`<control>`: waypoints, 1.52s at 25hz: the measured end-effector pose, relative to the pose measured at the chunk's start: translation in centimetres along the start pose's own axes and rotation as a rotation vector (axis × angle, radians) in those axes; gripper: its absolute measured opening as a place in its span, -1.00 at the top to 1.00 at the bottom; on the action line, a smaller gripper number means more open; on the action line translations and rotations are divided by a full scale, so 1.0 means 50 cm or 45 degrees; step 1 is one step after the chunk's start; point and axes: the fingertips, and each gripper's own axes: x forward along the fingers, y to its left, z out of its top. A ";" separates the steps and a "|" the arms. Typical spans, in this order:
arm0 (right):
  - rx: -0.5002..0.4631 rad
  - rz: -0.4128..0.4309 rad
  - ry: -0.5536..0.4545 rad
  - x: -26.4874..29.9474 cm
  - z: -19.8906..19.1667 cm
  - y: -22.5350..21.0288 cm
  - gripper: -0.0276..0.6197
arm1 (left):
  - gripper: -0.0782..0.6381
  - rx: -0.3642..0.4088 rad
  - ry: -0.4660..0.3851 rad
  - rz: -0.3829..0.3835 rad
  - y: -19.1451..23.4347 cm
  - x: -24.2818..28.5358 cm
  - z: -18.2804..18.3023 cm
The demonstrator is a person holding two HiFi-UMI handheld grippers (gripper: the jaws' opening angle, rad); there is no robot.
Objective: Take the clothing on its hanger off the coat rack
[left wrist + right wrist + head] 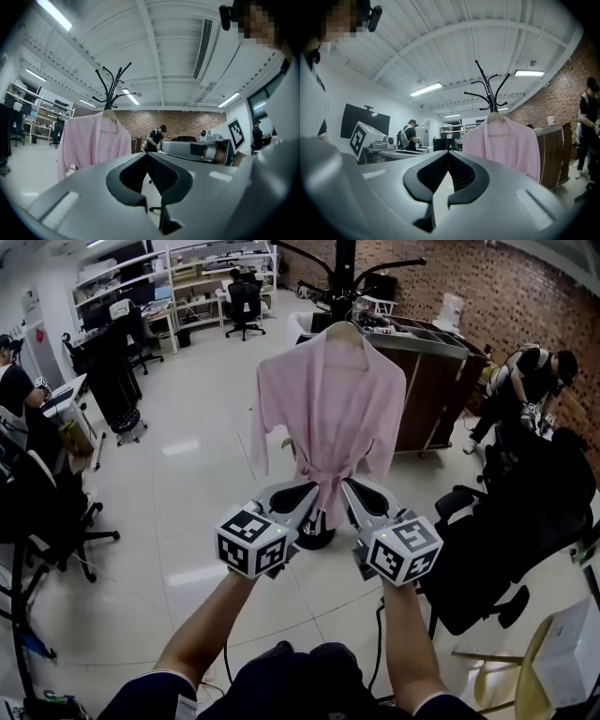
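A pink robe (328, 399) hangs on a pale hanger (344, 332) from the black coat rack (344, 268), straight ahead of me. My left gripper (309, 489) and right gripper (349, 486) are held side by side below the robe's hem, apart from the cloth. Both are shut with nothing between the jaws. In the left gripper view the closed left gripper (146, 154) has the robe (91, 140) to its upper left. In the right gripper view the closed right gripper (449, 152) has the robe (501, 140) to its upper right, under the rack's hooks (490, 89).
A dark wooden cabinet (427, 390) stands just right of the rack. The rack's round base (314, 538) sits on the floor between the grippers. Black office chairs stand at the right (506, 549) and the left (56, 512). A person (525, 381) bends over at the far right.
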 end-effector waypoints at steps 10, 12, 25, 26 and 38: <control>0.014 -0.003 0.031 0.065 -0.017 -0.062 0.91 | 0.75 -0.031 0.004 -0.004 0.074 0.066 -0.008; 0.015 0.009 0.027 0.082 -0.013 -0.085 0.91 | 0.75 -0.036 0.005 0.005 0.089 0.089 -0.009; 0.025 0.091 -0.027 0.153 0.023 -0.190 0.91 | 0.75 -0.020 0.012 0.081 0.177 0.195 0.006; 0.025 0.091 -0.026 0.155 0.023 -0.194 0.91 | 0.75 -0.014 0.007 0.085 0.183 0.198 0.012; 0.027 -0.005 -0.002 0.212 0.015 -0.229 0.91 | 0.75 0.024 0.017 0.007 0.251 0.238 0.039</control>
